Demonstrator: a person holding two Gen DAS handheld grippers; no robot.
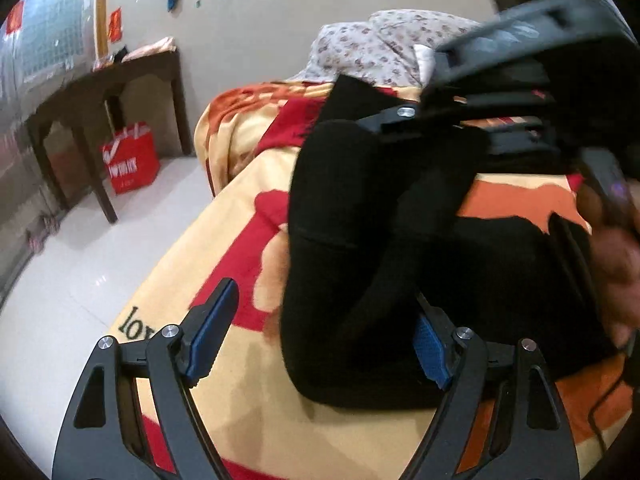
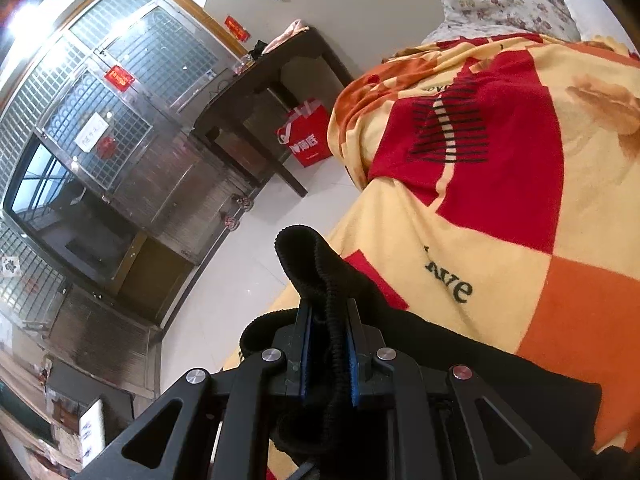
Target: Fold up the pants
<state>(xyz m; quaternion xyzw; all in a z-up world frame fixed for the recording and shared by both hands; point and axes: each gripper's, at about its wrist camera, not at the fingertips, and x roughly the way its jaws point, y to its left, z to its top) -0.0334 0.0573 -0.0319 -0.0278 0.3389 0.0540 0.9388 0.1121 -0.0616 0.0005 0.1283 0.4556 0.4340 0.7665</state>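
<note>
Black pants (image 1: 360,240) lie bunched on a bed covered by a yellow, red and orange blanket (image 1: 248,408). My left gripper (image 1: 320,332) is open, its blue pads (image 1: 212,332) spread wide, one on each side of the pants' near end. My right gripper (image 2: 326,356) is shut on the pants' ribbed waistband (image 2: 316,264), which sticks up between its blue pads. In the left wrist view the right gripper (image 1: 500,92) appears as a blurred black frame above the pants, with a hand at the right edge.
A dark wooden table (image 1: 100,92) stands by the wall with a red bag (image 1: 132,160) under it. A floral pillow (image 1: 380,44) lies at the bed's far end. White tiled floor (image 1: 80,280) lies left of the bed. A metal grille door (image 2: 100,120) fills the left of the right wrist view.
</note>
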